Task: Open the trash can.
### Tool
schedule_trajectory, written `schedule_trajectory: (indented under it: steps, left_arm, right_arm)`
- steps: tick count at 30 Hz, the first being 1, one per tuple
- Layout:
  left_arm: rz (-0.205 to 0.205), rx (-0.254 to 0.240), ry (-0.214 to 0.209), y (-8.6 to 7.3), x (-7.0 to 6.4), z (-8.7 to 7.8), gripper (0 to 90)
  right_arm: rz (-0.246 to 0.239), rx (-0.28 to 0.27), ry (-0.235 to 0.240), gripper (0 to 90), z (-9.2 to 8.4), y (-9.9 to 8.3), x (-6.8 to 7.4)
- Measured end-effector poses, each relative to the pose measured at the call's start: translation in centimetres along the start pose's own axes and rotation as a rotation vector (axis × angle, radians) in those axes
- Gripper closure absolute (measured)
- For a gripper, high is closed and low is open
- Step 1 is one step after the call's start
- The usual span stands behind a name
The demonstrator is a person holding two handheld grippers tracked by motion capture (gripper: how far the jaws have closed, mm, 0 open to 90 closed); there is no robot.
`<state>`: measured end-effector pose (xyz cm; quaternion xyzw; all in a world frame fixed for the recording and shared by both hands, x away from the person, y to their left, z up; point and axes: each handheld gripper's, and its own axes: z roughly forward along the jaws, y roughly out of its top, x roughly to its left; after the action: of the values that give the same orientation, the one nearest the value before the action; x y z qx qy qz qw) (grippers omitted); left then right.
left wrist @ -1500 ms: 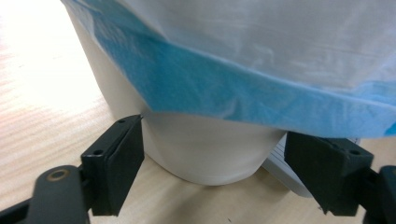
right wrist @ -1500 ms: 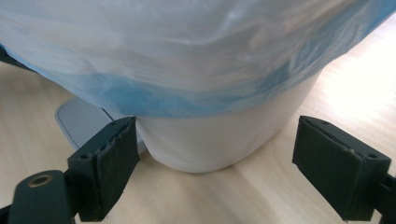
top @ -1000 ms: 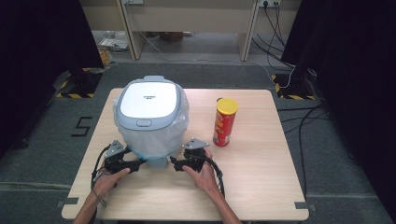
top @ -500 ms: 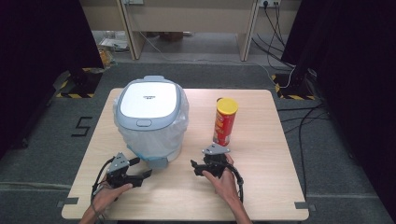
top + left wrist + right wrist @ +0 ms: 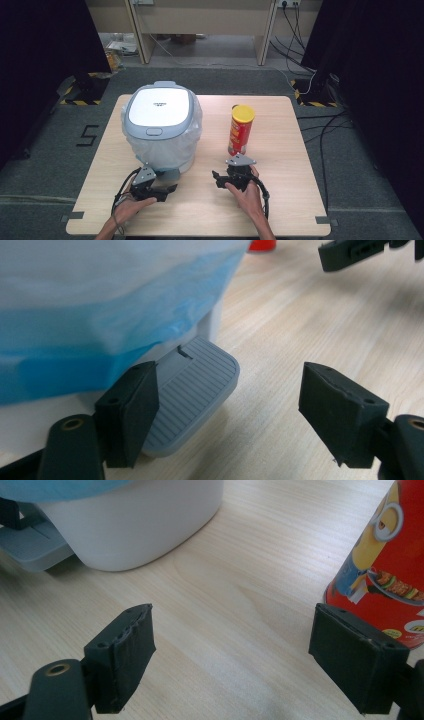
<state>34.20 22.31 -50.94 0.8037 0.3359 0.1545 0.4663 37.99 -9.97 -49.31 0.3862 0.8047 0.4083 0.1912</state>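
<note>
Change since earlier: both grippers have drawn back from the bin toward the person's edge of the table; the right one has also shifted sideways and now sits in front of the can.
Left gripper point(image 5: 167, 189): low on the table near the front edge, in the person's left hand, pointing toward the middle of the table; its jaws are spread wide with nothing between them.
Right gripper point(image 5: 216, 178): held just in front of the can, jaws spread wide and gripping nothing.
Bin point(image 5: 159, 125): a white pedal bin with a grey lid, closed, standing on the left half of the table; a thin plastic liner hangs out from under the lid and drapes down the sides.
Pedal point(image 5: 192, 387): a grey ribbed foot pedal sticking out at the bin's base; in the left gripper view one jaw lies over its near edge, though I cannot tell whether they touch.
Can point(image 5: 241, 129): a red crisp can with a yellow lid, upright, right of the bin and apart from it; in the right gripper view it rises behind one jaw.
Table point(image 5: 280, 150): light wood.
</note>
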Motion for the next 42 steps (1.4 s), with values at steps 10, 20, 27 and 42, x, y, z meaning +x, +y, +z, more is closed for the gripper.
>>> schedule_trajectory:
  steps: [10, 20, 27, 42]
  left_arm:
    - [0.063, 0.018, -0.002, -0.2, 0.0, 0.3, 24.5]
    - [0.112, 0.03, 0.039, -0.3, -0.6, 0.5, 24.9]
    - [0.121, 0.041, 0.044, -0.3, -0.7, 0.5, 25.2]
    - [0.142, 0.063, 0.045, -0.3, -0.7, 0.7, 26.0]
  right_arm:
    - [0.01, 0.015, -0.009, 18.2, -0.1, -0.3, -0.7]
    - [0.013, 0.037, -0.02, 18.3, 0.2, -0.6, -1.1]
    - [0.019, 0.046, -0.02, 18.8, 0.4, -1.1, -1.3]
    - [0.042, 0.034, -0.032, 18.9, 0.1, -1.1, -2.2]
